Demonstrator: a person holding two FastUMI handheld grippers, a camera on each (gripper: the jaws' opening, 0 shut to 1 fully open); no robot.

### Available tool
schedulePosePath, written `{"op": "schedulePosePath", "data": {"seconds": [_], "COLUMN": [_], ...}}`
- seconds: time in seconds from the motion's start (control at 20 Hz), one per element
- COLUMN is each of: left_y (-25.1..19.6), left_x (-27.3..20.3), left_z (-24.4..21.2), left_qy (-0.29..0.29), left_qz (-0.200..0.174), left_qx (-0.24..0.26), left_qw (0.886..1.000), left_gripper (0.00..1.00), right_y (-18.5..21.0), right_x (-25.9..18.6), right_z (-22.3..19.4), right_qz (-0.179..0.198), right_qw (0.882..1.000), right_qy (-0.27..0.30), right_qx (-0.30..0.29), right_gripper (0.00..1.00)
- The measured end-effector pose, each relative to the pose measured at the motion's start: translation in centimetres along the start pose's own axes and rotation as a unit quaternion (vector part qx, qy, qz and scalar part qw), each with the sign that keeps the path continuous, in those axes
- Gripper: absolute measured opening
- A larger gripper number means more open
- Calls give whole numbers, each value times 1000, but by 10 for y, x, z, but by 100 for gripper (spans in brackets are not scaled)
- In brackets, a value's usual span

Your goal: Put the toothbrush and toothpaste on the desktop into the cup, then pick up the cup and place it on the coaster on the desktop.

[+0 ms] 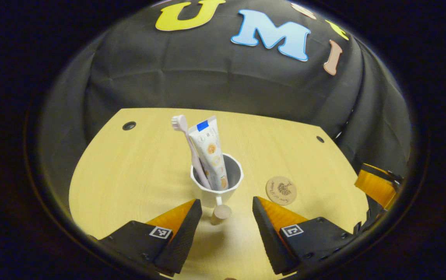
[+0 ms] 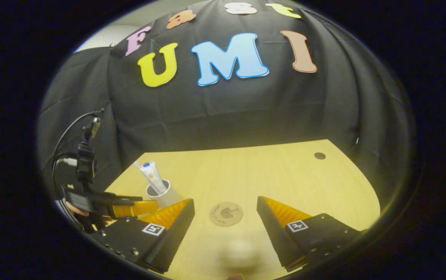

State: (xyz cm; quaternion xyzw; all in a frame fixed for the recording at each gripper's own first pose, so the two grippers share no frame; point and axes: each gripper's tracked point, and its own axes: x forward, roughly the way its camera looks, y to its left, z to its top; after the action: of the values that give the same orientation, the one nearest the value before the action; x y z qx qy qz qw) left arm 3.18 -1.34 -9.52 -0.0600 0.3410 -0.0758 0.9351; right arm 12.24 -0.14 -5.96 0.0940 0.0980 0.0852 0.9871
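In the left gripper view the left tongs [image 1: 227, 210] hang just above the wooden table [image 1: 129, 175], spread wide and gripping nothing. Straight ahead of them, close to the tips, stands the white cup [image 1: 217, 182], upright on the bare wood. Its handle ends in a small round knob [image 1: 221, 213] that pokes toward the tongs and sits in the gap between the two fingers, touching neither. The toothbrush [image 1: 188, 147] and the toothpaste tube [image 1: 210, 151] both stand in the cup, leaning a little to the left, bristles and tube end sticking well above the rim. The round cork coaster [image 1: 281, 190] lies flat just ahead of the right-hand finger, beside the cup and apart from it.

In the right gripper view the right tongs [image 2: 225, 212] are likewise spread and unloaded, low over the table. The coaster lies directly ahead, between their tips. The cup stands beyond the left-hand finger, with the left tongs next to it.
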Motion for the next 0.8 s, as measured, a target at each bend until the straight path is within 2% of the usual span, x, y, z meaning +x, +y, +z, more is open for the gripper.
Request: {"op": "schedulePosePath", "data": {"seconds": [0.05, 0.15, 0.2, 0.25, 0.35, 0.4, 0.55, 0.6, 0.65, 0.7, 0.8], "left_y": [0, -1, -1, 0, 4, 5, 10, 13, 15, 18, 22], "left_x": [3, 13, 15, 20, 28, 33, 44, 48, 51, 54, 60], "left_z": [-4, -12, -13, -14, -16, -19, -29, -30, -31, -30, -31], "left_qy": [21, 56, 68, 72, 83, 92, 119, 122, 125, 127, 134], "left_qz": [-1, -8, -11, -6, 4, 8, 15, 20, 23, 26, 33], "left_qx": [1, -6, -8, -4, 6, 7, 2, 0, -3, -5, -9], "left_qw": [1000, 998, 998, 997, 996, 996, 993, 992, 992, 992, 990], "left_gripper": [93, 94, 80, 93, 93, 87, 86, 86, 93, 93, 82], "right_y": [-4, -12, -17, -22, -28, -31, -42, -45, -47, -50, -53], "right_x": [-4, -9, -10, -10, -12, -12, -10, -9, -9, -7, -7], "right_z": [-6, -19, -25, -31, -39, -43, -52, -54, -56, -59, -63], "right_qz": [0, -3, -8, -12, -15, -16, -22, -25, -26, -27, -31], "right_qw": [1000, 1000, 999, 999, 998, 997, 996, 995, 995, 994, 993], "right_qy": [7, 20, 28, 34, 47, 52, 68, 72, 75, 79, 87], "right_qx": [9, 23, 27, 31, 45, 52, 58, 60, 63, 65, 71], "right_gripper": [98, 98, 98, 98, 98, 98, 97, 98, 97, 97, 98]}}
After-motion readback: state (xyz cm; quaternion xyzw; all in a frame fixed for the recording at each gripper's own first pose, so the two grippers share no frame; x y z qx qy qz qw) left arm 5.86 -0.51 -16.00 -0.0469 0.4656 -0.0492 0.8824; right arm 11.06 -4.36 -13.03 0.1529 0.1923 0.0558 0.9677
